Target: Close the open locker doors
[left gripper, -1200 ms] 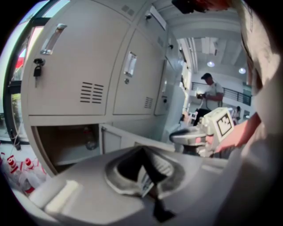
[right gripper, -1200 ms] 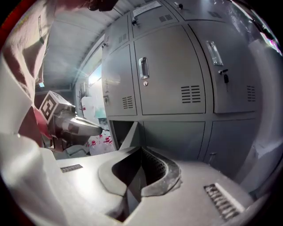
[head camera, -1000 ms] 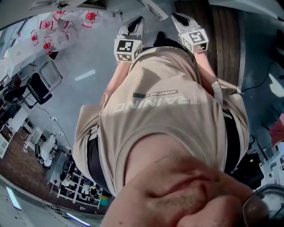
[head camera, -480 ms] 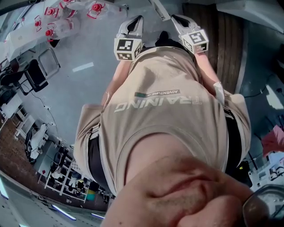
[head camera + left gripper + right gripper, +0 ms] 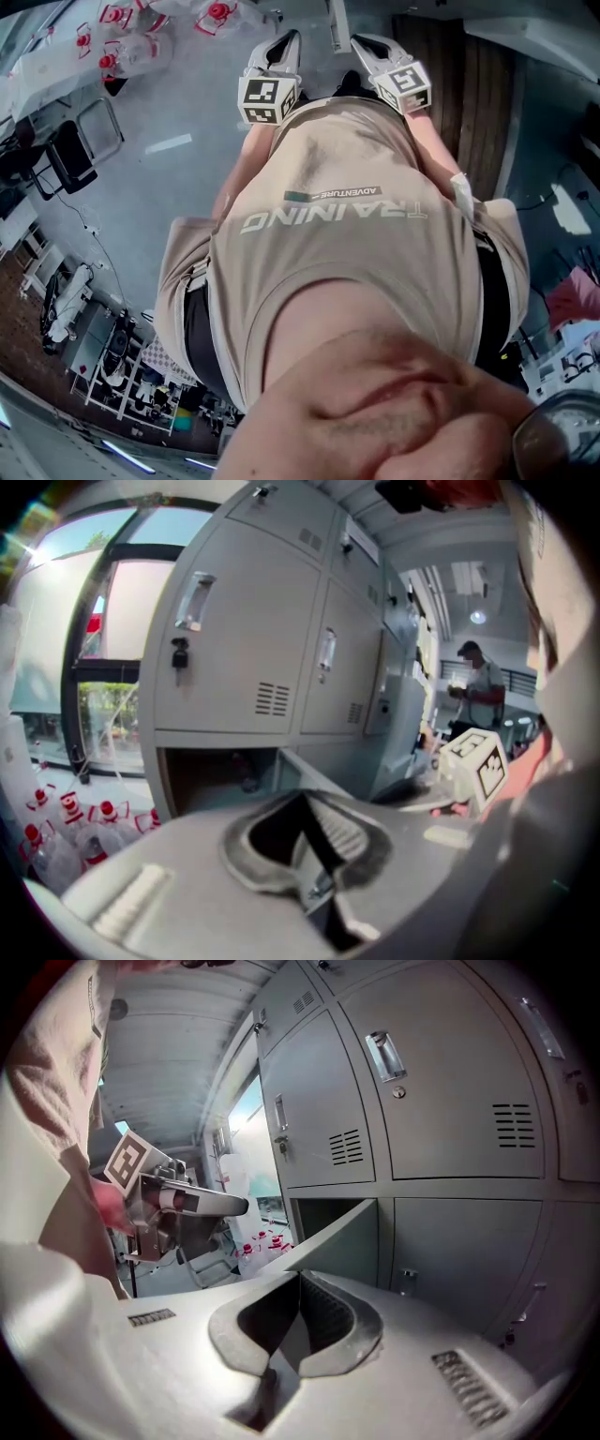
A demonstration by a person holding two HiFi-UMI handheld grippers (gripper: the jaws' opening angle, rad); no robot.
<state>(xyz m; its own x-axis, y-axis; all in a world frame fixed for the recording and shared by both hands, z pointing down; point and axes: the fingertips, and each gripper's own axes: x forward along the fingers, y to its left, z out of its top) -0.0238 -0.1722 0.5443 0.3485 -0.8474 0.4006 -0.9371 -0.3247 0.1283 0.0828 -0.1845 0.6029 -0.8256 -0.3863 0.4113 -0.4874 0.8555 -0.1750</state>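
The left claw (image 5: 305,797) and right claw (image 5: 300,1277), each pinched together on nothing, are facing the grey metal lockers (image 5: 441,1101), where one lower grey door (image 5: 333,1225) is hanging open

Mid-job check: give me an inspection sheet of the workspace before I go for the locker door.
Surface: grey floor; no table.
Job's things: one lower locker door stands open, swung outward; upper doors shut.
Clutter: bagged bottles with red caps on the floor beside the lockers.
Grippers: left gripper and right gripper both shut, nothing between the jaws, neither touching the door.
Cables: what looks like a thin cable on the floor, off to the left.
Surroundings: window next to the lockers; standing person farther back; black chair.
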